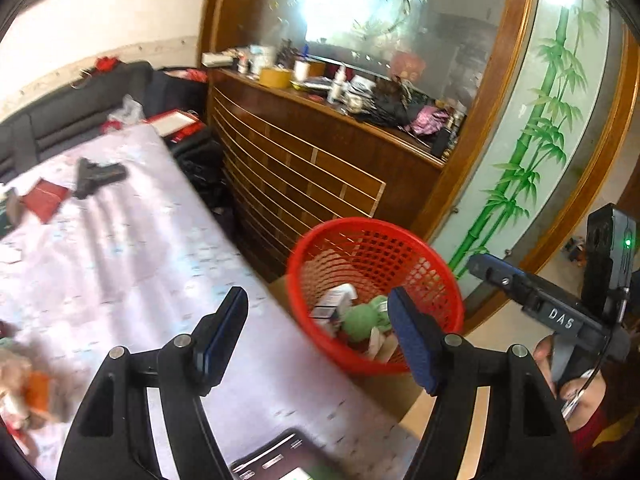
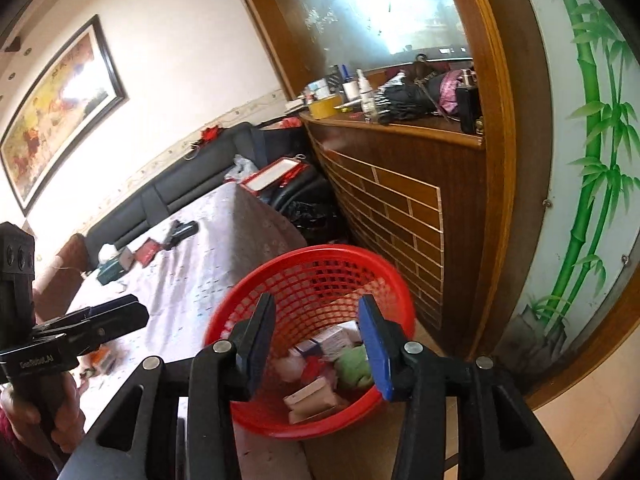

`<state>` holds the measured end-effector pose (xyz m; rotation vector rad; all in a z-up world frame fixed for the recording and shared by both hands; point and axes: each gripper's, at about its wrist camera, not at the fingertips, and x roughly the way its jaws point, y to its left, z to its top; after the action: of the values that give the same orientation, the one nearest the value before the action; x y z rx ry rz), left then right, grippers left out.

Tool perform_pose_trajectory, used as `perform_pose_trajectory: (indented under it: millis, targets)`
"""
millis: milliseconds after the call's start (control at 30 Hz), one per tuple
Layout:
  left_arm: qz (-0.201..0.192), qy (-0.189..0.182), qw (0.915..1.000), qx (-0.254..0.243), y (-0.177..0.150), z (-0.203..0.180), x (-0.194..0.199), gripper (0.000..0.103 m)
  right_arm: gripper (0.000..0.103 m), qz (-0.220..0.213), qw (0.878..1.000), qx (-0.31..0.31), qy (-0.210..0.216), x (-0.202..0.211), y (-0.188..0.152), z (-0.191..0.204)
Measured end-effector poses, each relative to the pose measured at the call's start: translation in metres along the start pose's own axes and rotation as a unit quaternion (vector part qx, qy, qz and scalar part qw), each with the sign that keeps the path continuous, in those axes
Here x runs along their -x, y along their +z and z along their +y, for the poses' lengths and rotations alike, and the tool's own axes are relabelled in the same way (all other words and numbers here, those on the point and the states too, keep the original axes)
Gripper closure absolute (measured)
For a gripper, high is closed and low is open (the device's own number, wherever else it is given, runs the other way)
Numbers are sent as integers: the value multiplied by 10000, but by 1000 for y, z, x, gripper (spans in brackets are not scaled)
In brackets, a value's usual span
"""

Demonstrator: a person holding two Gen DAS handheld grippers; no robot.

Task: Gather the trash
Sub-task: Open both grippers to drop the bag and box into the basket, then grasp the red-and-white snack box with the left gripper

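A red mesh basket (image 2: pixel 312 332) stands just beside the edge of the counter (image 1: pixel 132 264), which is spread with a pale flowered cloth. Inside the basket lie small cardboard boxes (image 2: pixel 312 398), a white and blue carton (image 1: pixel 334 300), a crumpled green lump (image 2: pixel 354 366) and a pinkish wad (image 2: pixel 290 368), heaped on its floor.

The right gripper (image 2: pixel 316 346) points down into the basket from above its near rim. Its jaws stand apart with nothing between them; the trash lies below and beyond the blue pads, not touching them. In the left wrist view the same tool shows at the right edge, held by a hand (image 1: pixel 568 380) in a dark red sleeve.

The left gripper (image 1: pixel 316 340) is tilted down over the counter's edge, with the basket just to its right, partly behind the right-hand pad. Its jaws are spread wide and hold nothing. The other hand (image 2: pixel 56 412) grips its handle low at the left of the right wrist view.

Further off on the counter lie a black pistol-shaped thing (image 1: pixel 98 178) and a red packet (image 1: pixel 44 196); blurred scraps (image 1: pixel 24 396) sit near the left jaw's side. A wooden cabinet (image 2: pixel 400 208) behind the basket carries bottles and clutter.
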<state>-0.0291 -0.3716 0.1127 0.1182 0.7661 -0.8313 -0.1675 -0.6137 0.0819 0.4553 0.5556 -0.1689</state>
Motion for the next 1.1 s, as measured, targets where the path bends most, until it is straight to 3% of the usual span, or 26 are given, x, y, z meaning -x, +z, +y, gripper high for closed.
perform_pose_trajectory:
  millis: [233, 500, 700, 867, 1000, 1100]
  targets:
    - [-231, 446, 9978, 423, -22, 52, 54, 31, 50, 60, 9991, 235, 359, 7, -9, 34]
    - [-311, 1153, 9868, 1090, -66, 127, 114, 32, 49, 167, 9955, 542, 755, 12, -16, 78]
    - [-347, 1733, 9689, 1731, -109, 188, 158, 31, 46, 530, 9840, 724, 1539, 11, -26, 121]
    - [-371, 2246, 9440, 2390, -144, 242, 189, 31, 46, 871, 9682, 918, 2157, 9, -38, 167]
    - [-280, 2111, 9324, 2922, -163, 278, 193, 31, 44, 1023, 9580, 1146, 2421, 11, -51, 204]
    - [-219, 1970, 9290, 3125, -166, 293, 184, 30, 41, 1136, 9538, 1237, 2491, 7, -57, 223]
